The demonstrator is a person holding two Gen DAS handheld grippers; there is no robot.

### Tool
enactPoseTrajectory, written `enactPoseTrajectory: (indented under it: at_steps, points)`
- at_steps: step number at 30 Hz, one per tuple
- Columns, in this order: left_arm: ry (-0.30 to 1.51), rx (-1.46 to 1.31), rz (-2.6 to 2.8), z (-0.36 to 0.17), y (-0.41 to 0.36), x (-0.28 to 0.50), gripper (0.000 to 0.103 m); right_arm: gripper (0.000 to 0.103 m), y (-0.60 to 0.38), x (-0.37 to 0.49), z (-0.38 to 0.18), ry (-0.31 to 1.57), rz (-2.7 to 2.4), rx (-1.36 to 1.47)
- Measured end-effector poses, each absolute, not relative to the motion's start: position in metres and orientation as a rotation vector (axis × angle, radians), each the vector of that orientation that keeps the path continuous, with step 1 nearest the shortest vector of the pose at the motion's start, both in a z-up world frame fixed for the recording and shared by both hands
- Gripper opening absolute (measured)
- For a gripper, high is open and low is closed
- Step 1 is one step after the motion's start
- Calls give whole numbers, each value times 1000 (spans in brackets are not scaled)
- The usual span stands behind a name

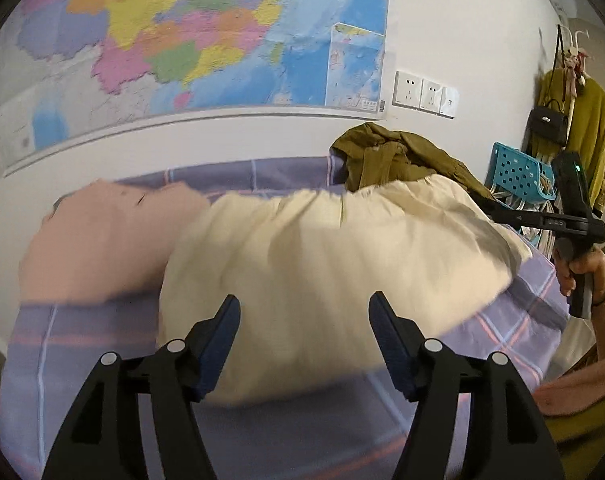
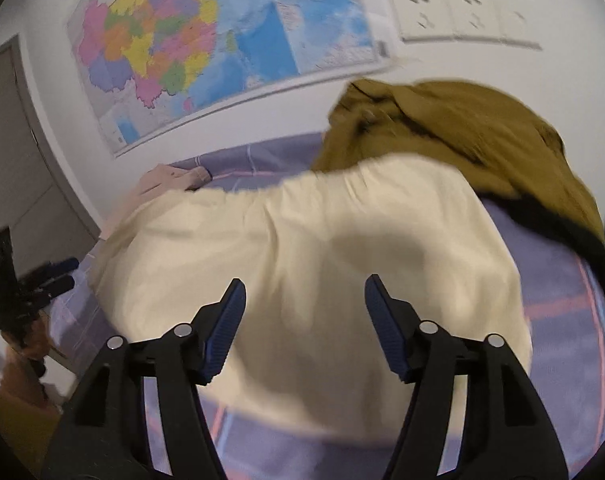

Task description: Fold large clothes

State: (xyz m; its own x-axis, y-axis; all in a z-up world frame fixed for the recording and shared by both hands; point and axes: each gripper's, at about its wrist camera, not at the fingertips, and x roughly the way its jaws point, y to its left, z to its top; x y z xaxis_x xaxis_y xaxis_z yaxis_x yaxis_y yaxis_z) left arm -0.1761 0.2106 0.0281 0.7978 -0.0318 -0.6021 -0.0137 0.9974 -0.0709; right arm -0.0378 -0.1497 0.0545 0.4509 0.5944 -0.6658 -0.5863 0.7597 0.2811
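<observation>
Both tools (image 1: pixel 304 312) (image 2: pixel 305 296) spread, over cream garment (image 1: pixel 322 256)

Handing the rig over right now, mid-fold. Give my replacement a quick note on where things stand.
Left gripper: open, empty, above the near edge of the cream garment.
Right gripper: open, empty, over the same garment.
Cream garment lies spread on the plaid bed sheet; pink garment to its left, olive garment heaped behind.
Done: cream piece looks laid out, maybe partly folded.
Left: finish folding it; the olive heap is still unfolded.
</observation>
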Motion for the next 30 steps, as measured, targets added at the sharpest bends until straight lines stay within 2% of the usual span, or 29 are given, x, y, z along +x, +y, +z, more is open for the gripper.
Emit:
enactPoseTrajectory:
  at_steps: [4,5,7,12,17,20,25,28,30]
  points:
    - [718,-85,22,17,218,-123,63,39,-98,-7,48,859,768,-62]
    - [751,-101,24,11,220,-110,62,29,-87,-2,44,874,772,-84]
    - [805,-96,30,-3,223,-89,58,18,-67,11,32,911,767,-135]
    - [882,-74,52,-27,236,-61,55,18,-53,47,-11,1045,697,-142]
    - [844,-83,50,-16,244,-63,52,26,-62,35,14,953,720,-123]
    - [837,-107,61,-14,254,-60,52,27,-64,42,22,919,678,-135]
    - [844,-132,83,-18,258,-61,52,28,-65,67,-2,1040,640,-97]
    - [801,-150,80,-7,257,-80,53,48,-84,51,22,974,680,-6]
    - [763,-193,55,1,258,-104,54,49,-98,34,35,942,726,34]
